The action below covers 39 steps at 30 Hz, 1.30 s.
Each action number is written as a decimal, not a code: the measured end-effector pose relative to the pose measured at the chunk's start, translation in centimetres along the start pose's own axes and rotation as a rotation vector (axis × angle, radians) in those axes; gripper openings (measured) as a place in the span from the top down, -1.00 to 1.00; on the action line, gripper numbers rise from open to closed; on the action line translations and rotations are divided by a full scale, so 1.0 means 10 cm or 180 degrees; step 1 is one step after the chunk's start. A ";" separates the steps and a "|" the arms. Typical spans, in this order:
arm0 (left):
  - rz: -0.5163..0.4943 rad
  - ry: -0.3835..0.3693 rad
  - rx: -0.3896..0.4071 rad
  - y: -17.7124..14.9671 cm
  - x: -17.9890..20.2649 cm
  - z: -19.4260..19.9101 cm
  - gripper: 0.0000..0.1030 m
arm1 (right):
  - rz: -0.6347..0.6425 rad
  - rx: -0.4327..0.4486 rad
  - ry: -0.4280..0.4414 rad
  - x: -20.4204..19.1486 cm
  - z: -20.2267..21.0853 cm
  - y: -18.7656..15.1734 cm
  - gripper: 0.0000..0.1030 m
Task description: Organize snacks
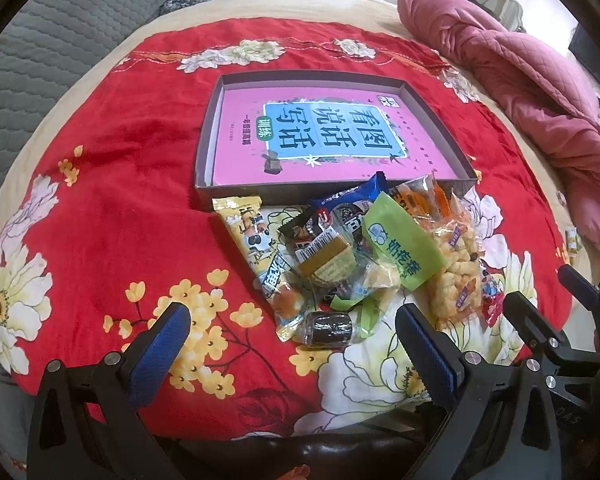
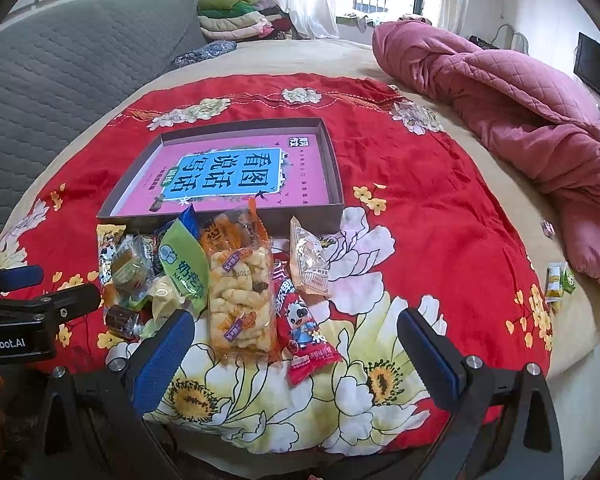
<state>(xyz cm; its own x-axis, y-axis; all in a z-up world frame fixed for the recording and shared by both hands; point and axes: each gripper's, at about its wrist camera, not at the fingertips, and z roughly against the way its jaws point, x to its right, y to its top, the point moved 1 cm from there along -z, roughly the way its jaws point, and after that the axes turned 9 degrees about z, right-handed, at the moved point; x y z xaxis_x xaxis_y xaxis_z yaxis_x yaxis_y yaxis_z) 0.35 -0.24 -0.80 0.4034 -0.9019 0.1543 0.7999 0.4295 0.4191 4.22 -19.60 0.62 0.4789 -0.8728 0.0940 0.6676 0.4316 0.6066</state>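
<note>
Gaping tongs [image 1: 292, 344], piled snacks [image 1: 340, 256], seemingly untouched

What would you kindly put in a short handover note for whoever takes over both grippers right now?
Left gripper: jaws open, empty, hovering near the dark wrapped candy.
Right gripper: jaws open, empty, over the clear puffed-snack bag and red milk-candy packet.
Snack pile lies on the red floral cloth, in front of the shallow box, which holds only a pink book.
Done: nothing boxed.
Left: move every snack into the box.
</note>
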 end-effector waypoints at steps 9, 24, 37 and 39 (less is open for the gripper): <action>-0.0010 0.0002 -0.0011 -0.01 0.01 0.00 -0.99 | 0.0004 0.0001 0.0000 -0.01 0.00 0.00 -0.98; 0.0032 0.0004 -0.0064 0.00 -0.03 -0.04 -0.99 | -0.0012 -0.0017 0.0015 0.00 0.00 -0.03 -0.98; 0.0032 -0.0002 -0.0054 -0.01 -0.02 -0.04 -0.99 | 0.0001 -0.0019 0.0030 -0.02 -0.01 -0.03 -0.98; 0.0038 -0.0001 -0.0056 -0.01 -0.02 -0.04 -0.98 | 0.0000 -0.0020 0.0033 -0.02 -0.02 -0.02 -0.98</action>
<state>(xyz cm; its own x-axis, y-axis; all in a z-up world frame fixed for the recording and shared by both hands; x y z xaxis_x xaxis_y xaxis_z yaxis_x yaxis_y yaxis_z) 0.37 -0.09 -1.28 0.4129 -0.8967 0.1596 0.8027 0.4410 0.4014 4.09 -19.48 0.35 0.4847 -0.8705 0.0859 0.6712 0.4331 0.6016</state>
